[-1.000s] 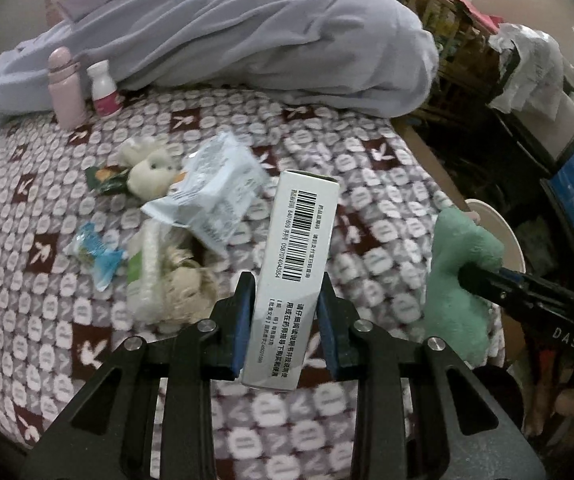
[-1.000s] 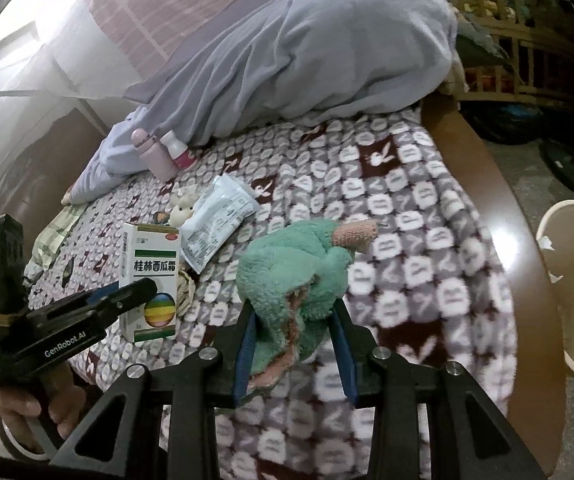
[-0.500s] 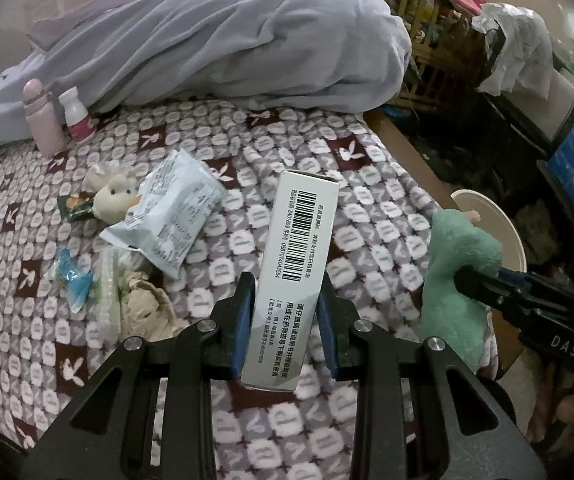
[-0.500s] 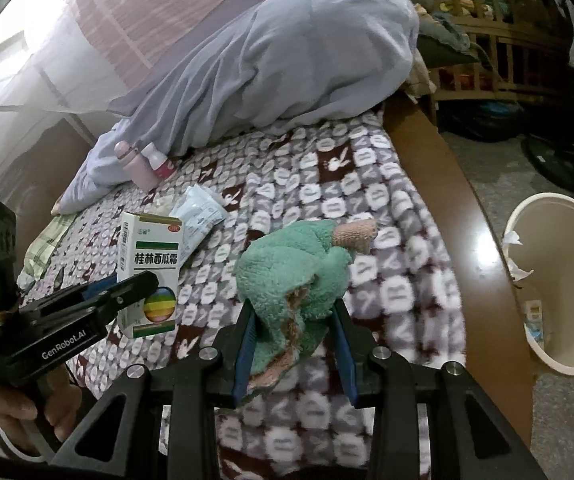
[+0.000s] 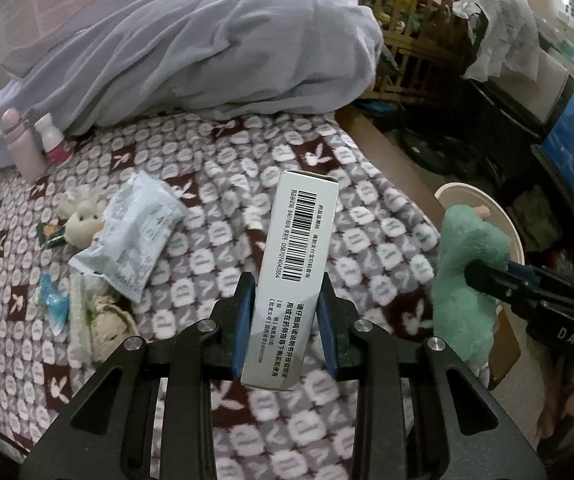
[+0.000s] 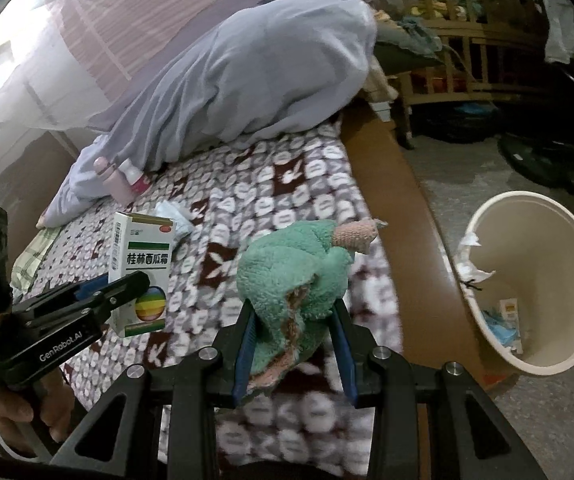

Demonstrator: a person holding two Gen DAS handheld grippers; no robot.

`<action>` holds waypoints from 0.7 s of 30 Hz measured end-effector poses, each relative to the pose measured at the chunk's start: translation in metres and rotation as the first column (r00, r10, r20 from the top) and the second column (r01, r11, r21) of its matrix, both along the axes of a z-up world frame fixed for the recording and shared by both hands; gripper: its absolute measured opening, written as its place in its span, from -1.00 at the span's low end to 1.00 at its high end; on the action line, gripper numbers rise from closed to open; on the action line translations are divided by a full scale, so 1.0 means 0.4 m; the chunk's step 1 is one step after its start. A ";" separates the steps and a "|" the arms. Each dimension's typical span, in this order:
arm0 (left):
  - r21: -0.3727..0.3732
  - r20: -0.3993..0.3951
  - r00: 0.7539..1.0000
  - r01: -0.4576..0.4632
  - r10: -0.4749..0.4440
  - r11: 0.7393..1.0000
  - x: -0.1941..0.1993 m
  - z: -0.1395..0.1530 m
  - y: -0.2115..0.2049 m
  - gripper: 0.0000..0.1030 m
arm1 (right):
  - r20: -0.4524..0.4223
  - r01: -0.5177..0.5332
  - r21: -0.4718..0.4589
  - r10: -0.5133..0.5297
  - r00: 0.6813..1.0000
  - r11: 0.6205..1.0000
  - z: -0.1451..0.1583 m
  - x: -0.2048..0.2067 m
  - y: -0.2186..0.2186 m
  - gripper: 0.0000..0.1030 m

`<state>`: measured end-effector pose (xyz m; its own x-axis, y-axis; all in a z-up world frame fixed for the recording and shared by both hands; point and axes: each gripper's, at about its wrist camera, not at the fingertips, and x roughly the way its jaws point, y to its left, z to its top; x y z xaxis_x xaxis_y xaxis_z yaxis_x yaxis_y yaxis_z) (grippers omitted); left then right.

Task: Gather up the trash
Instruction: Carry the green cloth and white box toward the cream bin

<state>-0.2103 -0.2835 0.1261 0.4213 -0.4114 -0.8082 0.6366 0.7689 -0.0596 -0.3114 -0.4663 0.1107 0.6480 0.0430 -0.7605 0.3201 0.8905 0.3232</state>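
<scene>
The left gripper (image 5: 283, 320) is clamped on the narrow sides of a white medicine box (image 5: 293, 276), held upright above the patterned blanket (image 5: 215, 216), likely so it can be carried clear of the bed and dropped end-first. The right gripper (image 6: 295, 336) pinches a green plush rag (image 6: 295, 276) that bulges up out of its jaws, soft enough to need a firm squeeze. Ahead and to the right of that gripper, on the floor past the bed's wooden edge (image 6: 399, 216), stands the beige bin (image 6: 567, 240), already holding scraps, so both loads seem bound for it. To the left of the left gripper more litter lies on the blanket: a pale blue wrapper (image 5: 131, 236) and a small blue packet (image 5: 53, 304). The box side shows a barcode with digits beneath and Chinese print; its front, in the right wrist view, reads 桂林西瓜霜. The left gripper's arm bears "GenRobot.AI", the right's "DAS".
</scene>
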 end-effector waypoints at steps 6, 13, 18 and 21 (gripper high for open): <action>0.006 0.001 0.999 0.041 -0.041 0.999 -0.014 -0.005 -0.063 -0.46 | -0.001 0.051 -0.008 -0.051 0.999 0.999 0.003 -0.035 -0.059 -0.33; -0.038 -0.043 0.991 0.125 -0.127 0.991 -0.034 0.008 -0.177 -0.46 | -0.010 0.148 -0.072 -0.149 0.989 0.986 0.017 -0.093 -0.161 -0.33; -0.090 -0.101 0.975 0.192 -0.200 0.977 -0.053 0.010 -0.278 -0.46 | -0.042 0.240 -0.136 -0.247 0.968 0.961 0.005 -0.142 -0.261 -0.33; -0.116 -0.144 0.957 0.237 -0.253 0.965 -0.069 0.003 -0.355 -0.46 | -0.076 0.283 -0.169 -0.299 0.951 0.944 -0.019 -0.161 -0.320 -0.33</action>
<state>-0.2377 -0.4253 0.1273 0.1694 -0.5653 -0.8073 0.7813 0.5763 -0.2396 -0.3756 -0.5944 0.1032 0.5354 -0.2590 -0.8039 0.5960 0.7903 0.1424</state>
